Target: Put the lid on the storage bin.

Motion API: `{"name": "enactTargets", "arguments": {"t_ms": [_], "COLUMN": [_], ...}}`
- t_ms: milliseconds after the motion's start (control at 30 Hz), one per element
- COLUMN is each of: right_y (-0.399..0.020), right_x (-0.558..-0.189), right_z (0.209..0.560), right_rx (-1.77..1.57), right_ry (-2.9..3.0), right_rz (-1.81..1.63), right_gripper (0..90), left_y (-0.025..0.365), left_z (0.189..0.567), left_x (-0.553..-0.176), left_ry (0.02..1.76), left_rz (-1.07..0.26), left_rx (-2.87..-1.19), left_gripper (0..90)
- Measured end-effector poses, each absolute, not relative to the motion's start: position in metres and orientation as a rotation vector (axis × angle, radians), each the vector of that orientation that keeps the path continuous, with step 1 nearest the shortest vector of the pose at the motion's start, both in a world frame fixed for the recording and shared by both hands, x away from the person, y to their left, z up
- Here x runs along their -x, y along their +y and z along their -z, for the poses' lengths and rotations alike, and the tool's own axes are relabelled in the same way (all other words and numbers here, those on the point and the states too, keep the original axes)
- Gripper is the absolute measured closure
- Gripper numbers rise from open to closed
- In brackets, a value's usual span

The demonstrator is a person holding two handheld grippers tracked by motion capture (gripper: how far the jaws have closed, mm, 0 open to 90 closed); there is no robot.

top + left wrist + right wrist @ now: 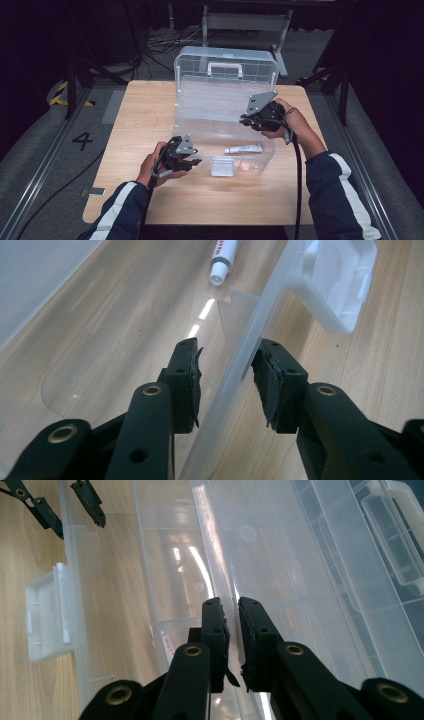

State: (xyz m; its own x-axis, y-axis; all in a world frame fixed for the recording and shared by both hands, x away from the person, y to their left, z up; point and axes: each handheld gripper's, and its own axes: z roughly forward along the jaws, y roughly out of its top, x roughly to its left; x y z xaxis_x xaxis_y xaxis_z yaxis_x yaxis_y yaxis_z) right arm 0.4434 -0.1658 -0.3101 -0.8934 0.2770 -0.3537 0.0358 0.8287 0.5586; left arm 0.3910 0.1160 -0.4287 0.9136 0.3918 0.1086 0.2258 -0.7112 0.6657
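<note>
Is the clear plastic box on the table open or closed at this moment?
Open. The clear plastic box has its lid standing up behind it, and a white tube lies inside on the bottom.

One clear plastic box [225, 107] stands on the one wooden surface [145, 115], its one lid raised at the back with one white handle [225, 68]. Inside the box lies one white tube [243, 148]. On the box's front wall hangs one latch [223, 166]. Two tongs work at the box (one per hand): left tongs [192, 162], right tongs [246, 120].
</note>
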Motion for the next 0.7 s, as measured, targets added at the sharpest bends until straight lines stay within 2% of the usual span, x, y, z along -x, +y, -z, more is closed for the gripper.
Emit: {"name": "enactTargets", "arguments": {"t_ms": [233, 700], "right_y": [-0.17, -0.176], "right_x": [-0.44, -0.433], "right_z": [0.315, 0.325], "right_rx": [-0.258, -0.285], "right_ry": [2.558, 2.525], "right_rz": [-0.848, -0.955], "right_gripper": [82.0, 80.6], "left_y": [0.114, 0.114], "left_z": [0.429, 0.429], "left_x": [-0.389, -0.39], "left_ry": [0.434, 0.432], "left_rz": [-0.356, -0.343], "left_rx": [-2.402, -2.408], "left_gripper": [61.3, 62.0]}}
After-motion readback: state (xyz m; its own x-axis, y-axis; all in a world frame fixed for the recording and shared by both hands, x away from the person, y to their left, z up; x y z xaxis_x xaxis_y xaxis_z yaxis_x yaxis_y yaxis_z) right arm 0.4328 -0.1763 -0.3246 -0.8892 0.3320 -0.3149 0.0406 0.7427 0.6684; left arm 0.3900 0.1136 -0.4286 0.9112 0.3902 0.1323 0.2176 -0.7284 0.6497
